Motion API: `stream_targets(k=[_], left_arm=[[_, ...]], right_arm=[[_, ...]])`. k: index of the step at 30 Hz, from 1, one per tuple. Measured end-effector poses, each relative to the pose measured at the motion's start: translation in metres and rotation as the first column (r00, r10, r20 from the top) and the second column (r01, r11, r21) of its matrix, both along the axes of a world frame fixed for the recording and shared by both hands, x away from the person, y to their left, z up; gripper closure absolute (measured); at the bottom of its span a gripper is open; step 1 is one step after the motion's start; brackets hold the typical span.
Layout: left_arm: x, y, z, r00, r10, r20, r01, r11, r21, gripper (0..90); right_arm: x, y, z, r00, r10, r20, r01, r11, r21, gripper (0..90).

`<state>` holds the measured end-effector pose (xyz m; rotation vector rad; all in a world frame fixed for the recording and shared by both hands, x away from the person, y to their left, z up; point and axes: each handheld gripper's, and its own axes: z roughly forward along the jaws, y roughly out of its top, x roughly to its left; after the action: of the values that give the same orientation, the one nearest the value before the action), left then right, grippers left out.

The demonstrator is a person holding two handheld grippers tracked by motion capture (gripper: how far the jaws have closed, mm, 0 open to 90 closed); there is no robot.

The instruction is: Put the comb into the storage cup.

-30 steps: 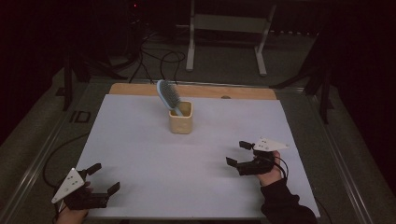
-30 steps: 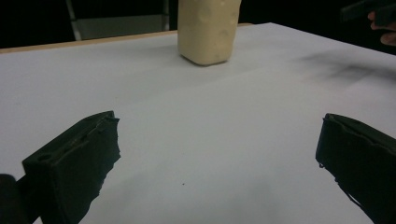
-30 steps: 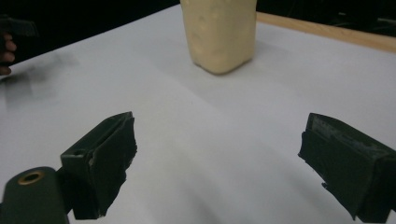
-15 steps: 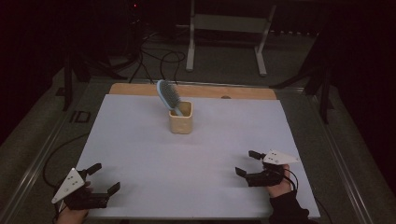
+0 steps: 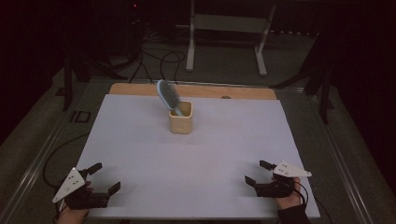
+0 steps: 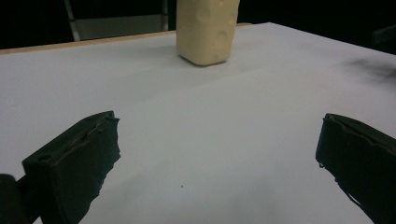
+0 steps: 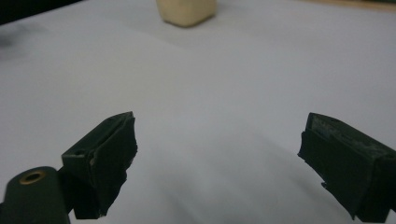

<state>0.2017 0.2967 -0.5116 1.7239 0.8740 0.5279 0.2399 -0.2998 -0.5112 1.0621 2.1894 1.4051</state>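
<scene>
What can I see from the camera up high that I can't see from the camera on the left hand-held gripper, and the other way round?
The high view alone shows the hairbrush standing tilted in the cream holder, the right hand-held gripper, both hands and the floor beyond the table. The left gripper view alone shows the left hand-held gripper close up, its black jaws wide apart over bare white surface. Both show the holder's body and the white table.

White table sheet [image 5: 196, 158], metal stand [image 5: 226, 23]
</scene>
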Motion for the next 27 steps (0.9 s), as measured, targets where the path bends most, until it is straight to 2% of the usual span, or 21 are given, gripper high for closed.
stream_targets(k=[3, 4, 7, 9, 14, 20, 24, 27], left_arm=[[0.0, 0.0, 0.0, 1.0, -0.001, 0.002, 0.001, 1.0, -0.001, 0.0], [0.0, 0.0, 0.0, 1.0, -0.002, 0.003, 0.002, 1.0, -0.003, 0.0], [0.0, 0.0, 0.0, 1.0, -0.004, 0.0, 0.004, 1.0, -0.004, 0.0], [0.0, 0.0, 0.0, 1.0, -0.005, 0.002, 0.005, 1.0, -0.003, 0.0], [0.0, -0.002, 0.0, 0.9999, -0.014, 0.005, 0.014, 0.9999, 0.008, 0.0], [-0.001, -0.001, 0.0, 0.9999, -0.009, 0.006, 0.009, 0.9999, 0.008, 0.0], [-0.001, -0.002, 0.0, 0.9999, -0.009, 0.006, 0.009, 0.9999, 0.01, 0.0], [-0.001, -0.001, 0.001, 0.9999, -0.007, 0.009, 0.007, 1.0, 0.005, 0.0]], right_arm=[[-0.002, 0.001, -0.003, 0.9997, -0.005, -0.025, 0.005, 1.0, 0.007, 10.1], [-0.001, 0.002, -0.005, 0.9994, -0.001, -0.035, 0.001, 1.0, -0.004, 10.0], [0.001, 0.004, -0.006, 0.9993, 0.006, -0.038, -0.006, 1.0, -0.005, 10.0], [0.003, 0.006, -0.007, 0.9995, 0.009, -0.031, -0.01, 0.9998, -0.019, 10.1], [0.007, 0.01, -0.006, 0.9996, 0.015, -0.026, -0.015, 0.9998, -0.01, 10.1], [0.005, 0.014, -0.006, 0.9993, 0.024, -0.029, -0.025, 0.9992, -0.031, 10.1], [0.002, 0.015, -0.003, 0.9996, 0.027, -0.003, -0.027, 0.9987, -0.043, 10.1], [0.002, 0.016, -0.003, 0.9995, 0.03, -0.009, -0.03, 0.9986, -0.044, 10.1]])
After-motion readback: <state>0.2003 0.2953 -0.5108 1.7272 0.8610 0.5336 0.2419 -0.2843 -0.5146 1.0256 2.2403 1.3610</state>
